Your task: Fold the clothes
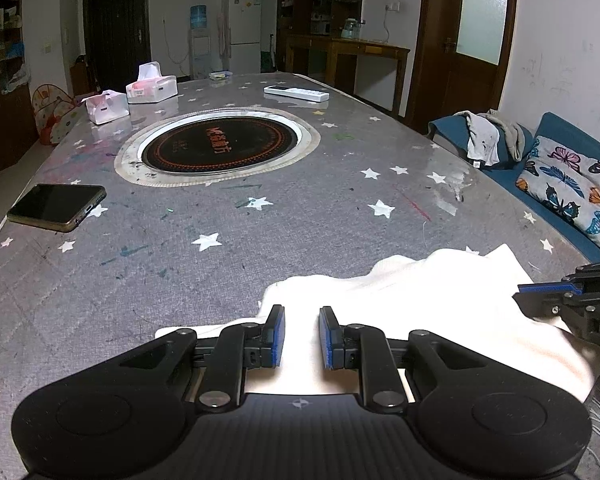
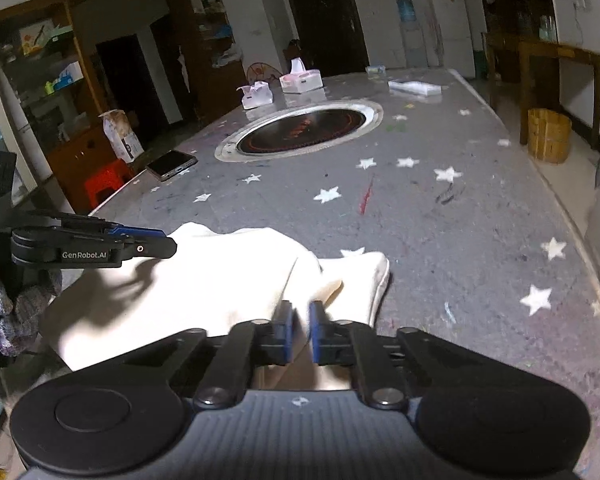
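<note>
A cream-white garment lies bunched at the near edge of the grey star-patterned table; it also shows in the right wrist view. My left gripper hovers over the garment's left part, its jaws a little apart with only cloth showing below the gap. My right gripper is over the garment's right end, its jaws narrowly apart with a fold of cloth between them; motion blur hides whether they pinch it. The right gripper also shows at the right edge of the left wrist view, and the left gripper shows in the right wrist view.
A phone lies at the table's left edge. A round inset cooktop sits mid-table. Two tissue boxes and a remote lie at the far end. A blue sofa with a butterfly cushion stands to the right.
</note>
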{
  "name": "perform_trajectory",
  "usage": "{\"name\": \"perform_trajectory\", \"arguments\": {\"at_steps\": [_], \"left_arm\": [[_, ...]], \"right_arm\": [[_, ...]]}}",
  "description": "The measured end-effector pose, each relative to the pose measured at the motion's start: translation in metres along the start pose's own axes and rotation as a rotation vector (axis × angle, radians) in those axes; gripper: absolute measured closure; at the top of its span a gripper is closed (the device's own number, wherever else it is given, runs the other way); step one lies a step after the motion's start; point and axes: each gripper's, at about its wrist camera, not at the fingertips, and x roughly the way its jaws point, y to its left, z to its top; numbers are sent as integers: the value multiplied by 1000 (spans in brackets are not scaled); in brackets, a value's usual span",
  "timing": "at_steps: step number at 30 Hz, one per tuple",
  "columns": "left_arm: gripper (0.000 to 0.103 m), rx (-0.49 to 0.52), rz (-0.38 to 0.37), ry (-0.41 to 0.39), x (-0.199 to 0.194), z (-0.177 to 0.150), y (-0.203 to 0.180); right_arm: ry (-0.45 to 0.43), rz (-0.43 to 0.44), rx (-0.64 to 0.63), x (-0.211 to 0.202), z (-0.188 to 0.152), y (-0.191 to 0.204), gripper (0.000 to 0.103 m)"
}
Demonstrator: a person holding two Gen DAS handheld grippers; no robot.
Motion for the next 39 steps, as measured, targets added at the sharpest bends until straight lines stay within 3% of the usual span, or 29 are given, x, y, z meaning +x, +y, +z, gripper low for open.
{"name": "perform_trajectory", "arguments": {"at_steps": [5,10,17,24,27,31,39], "left_arm": [[82,4,0,-3,0,-1,1],[82,28,13,-15,0,-4,-3],[82,42,19,-24,-1,-6,-4],[82,44,23,-26,0,-7,-5],[82,45,22,-28,-1,-8,-5],[81,57,21,-37,-1,-9,-5],[77,47,23,-78,-20,-10,0]], "right_arm": [[-90,-155,-242,-22,6,38,100],[-24,-221,-317,4,-9,39,100],[-73,-226,-268,-16,-6,30,98],[-97,-89,-344,-37,-17,65,98],[-44,-123,-359,-23,-30,66,100],[-57,-144,-340,-26,-39,57,101],[-49,-115,-297,-37,-20,50,100]]}}
